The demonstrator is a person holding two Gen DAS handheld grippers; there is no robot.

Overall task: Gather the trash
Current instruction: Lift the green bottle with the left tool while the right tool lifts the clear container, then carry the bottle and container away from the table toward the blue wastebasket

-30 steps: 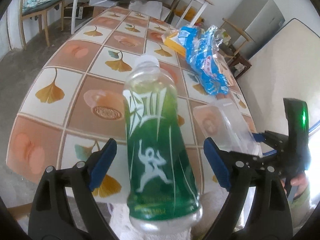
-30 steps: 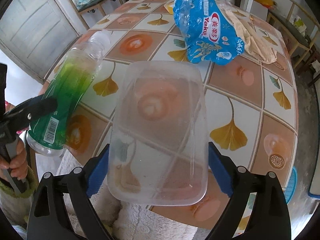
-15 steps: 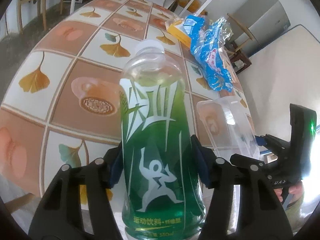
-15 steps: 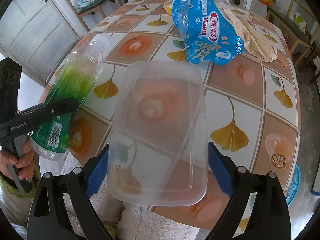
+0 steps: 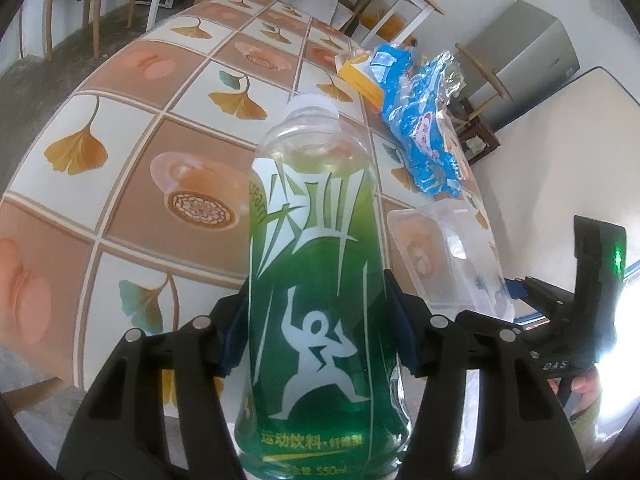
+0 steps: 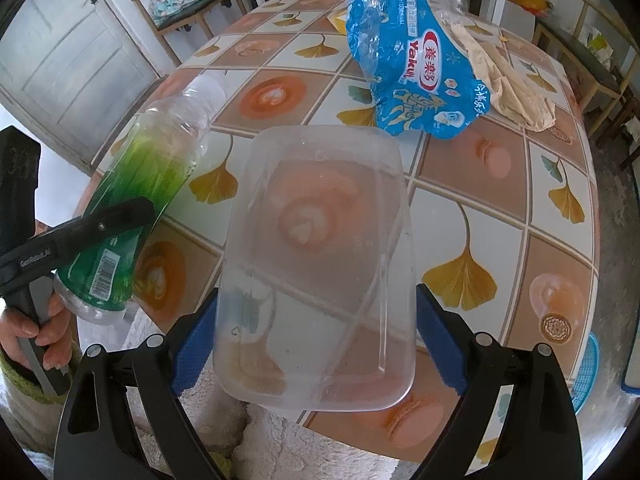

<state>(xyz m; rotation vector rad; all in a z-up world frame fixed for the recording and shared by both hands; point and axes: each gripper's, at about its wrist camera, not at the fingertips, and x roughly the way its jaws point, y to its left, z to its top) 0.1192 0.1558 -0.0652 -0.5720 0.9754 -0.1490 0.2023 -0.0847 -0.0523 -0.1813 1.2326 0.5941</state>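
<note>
My left gripper [image 5: 318,328] is shut on a green sports-drink bottle [image 5: 316,280] with a white cap, held tilted over the near table edge; the bottle also shows in the right wrist view [image 6: 132,208]. My right gripper [image 6: 316,344] is shut on a clear plastic food container [image 6: 320,264], held above the table edge; the container also shows in the left wrist view [image 5: 448,260]. A crumpled blue Yakult wrapper [image 6: 408,68] lies further back on the table.
The tiled ginkgo-pattern table [image 6: 500,200] also holds a beige crumpled bag [image 6: 508,84] and a yellow box [image 5: 360,76]. A white fluffy cloth [image 6: 280,440] lies below the near edge. Chairs [image 6: 180,4] stand around the table.
My left gripper closed from open onto the green bottle and lifted it slightly. My right gripper kept holding the clear container nearly still.
</note>
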